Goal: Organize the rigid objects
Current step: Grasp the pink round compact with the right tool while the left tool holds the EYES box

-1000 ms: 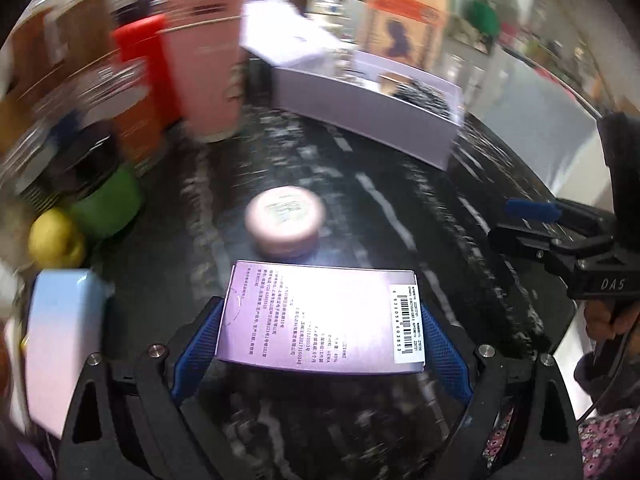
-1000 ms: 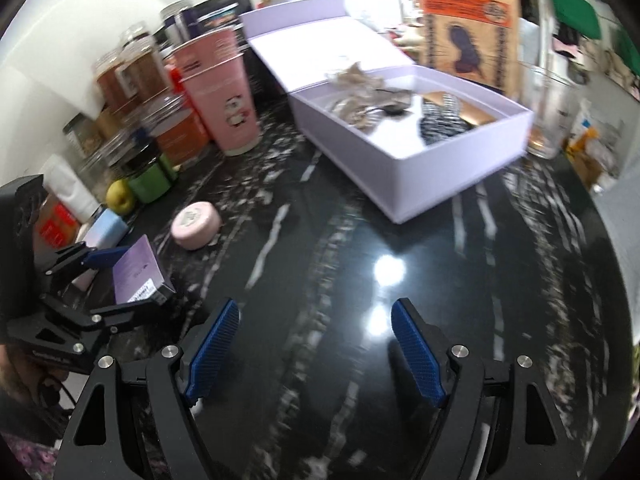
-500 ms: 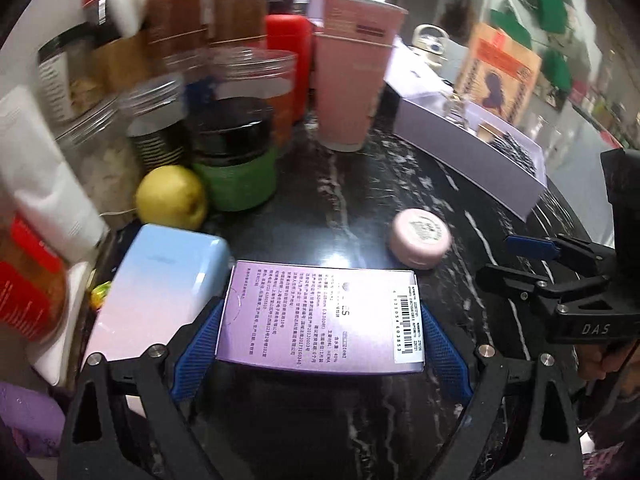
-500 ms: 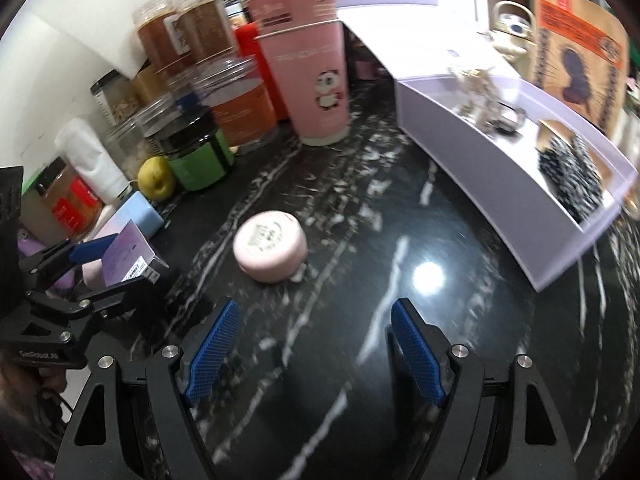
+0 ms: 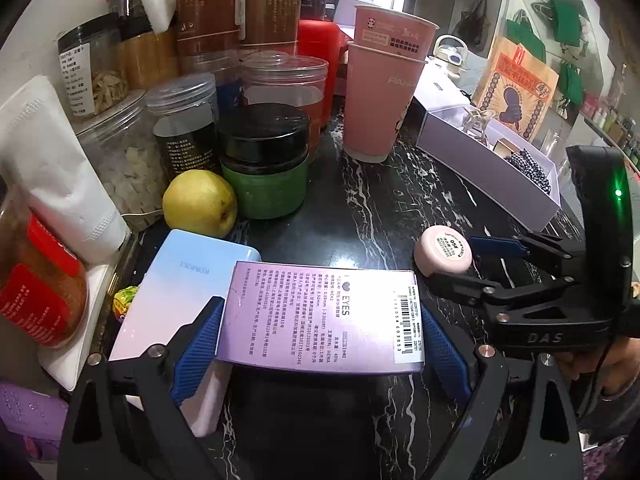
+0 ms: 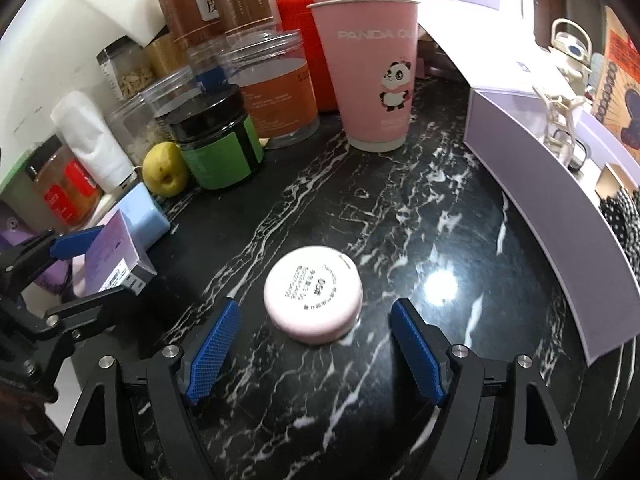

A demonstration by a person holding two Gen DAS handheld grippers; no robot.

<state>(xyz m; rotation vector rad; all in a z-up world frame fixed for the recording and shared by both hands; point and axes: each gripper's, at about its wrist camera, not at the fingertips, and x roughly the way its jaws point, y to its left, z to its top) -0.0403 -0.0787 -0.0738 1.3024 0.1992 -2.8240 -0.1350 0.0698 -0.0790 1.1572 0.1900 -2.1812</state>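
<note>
Left tool (image 5: 320, 344) grips one purple box (image 5: 324, 316); one pink compact (image 6: 313, 294) between right tool's (image 6: 316, 344) spread jaws.

Lilac printed box (image 5: 322, 316) held level, round pink compact (image 6: 313, 299) flat on counter

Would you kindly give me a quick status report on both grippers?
Left gripper shut on purple box. Right gripper open, straddling pink compact on countertop. Nothing between.

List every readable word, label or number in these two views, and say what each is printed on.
"EYES": purple box in the left gripper.
"PANDA": pink cup.
"DAS": right gripper's black frame.
"05#": round pink compact, between the open right gripper fingers.
Fine print on the box, barcode digits, jar labels and blue case logo: too small to read.
</note>
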